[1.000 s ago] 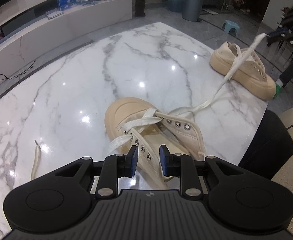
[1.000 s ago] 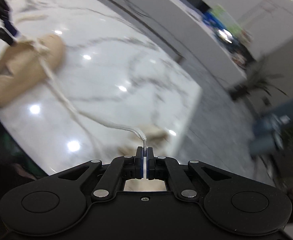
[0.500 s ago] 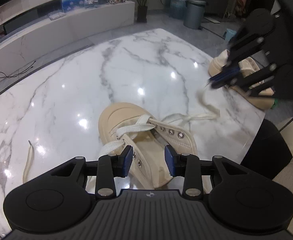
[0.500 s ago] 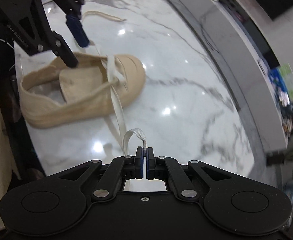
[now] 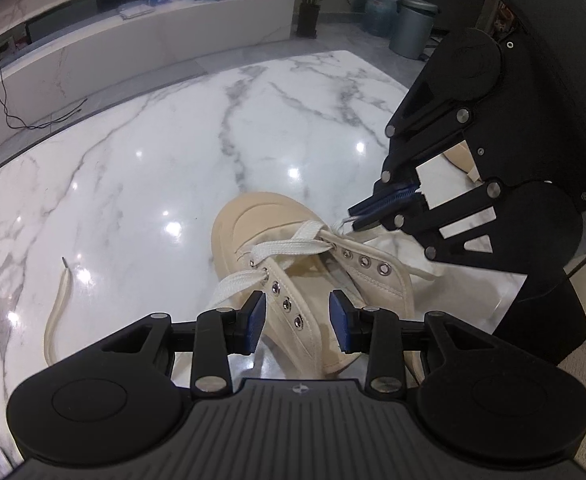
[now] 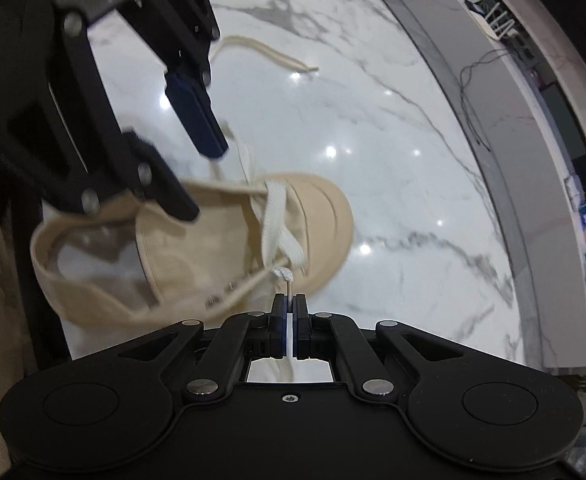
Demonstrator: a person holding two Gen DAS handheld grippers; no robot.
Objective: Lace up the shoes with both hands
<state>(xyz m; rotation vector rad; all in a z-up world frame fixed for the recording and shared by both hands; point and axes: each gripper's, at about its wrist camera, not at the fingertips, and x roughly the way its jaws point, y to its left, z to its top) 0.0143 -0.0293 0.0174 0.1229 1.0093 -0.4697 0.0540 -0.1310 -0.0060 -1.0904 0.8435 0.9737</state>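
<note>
Right gripper (image 6: 290,312) pinches the white flat lace's tip (image 6: 289,286) beside the beige canvas shoe (image 5: 313,264) on the marble table (image 5: 153,168), left gripper (image 5: 297,318) gaping wide over it, so a wobble could miss the eyelet.

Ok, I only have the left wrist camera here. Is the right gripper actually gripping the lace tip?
Observer: Yes. In the right wrist view the right gripper is shut on the lace tip, which pokes out between its pads.
Operator: Is that tip in an eyelet yet?
Observer: It doesn't look so. The tip shows whole, just outside the shoe, by its side wall. The eyelets there are blurred.
Operator: And is my left gripper touching the shoe?
Observer: Cannot tell. One pad of the left gripper shows clear of the shoe. The other finger overlaps the collar.
</note>
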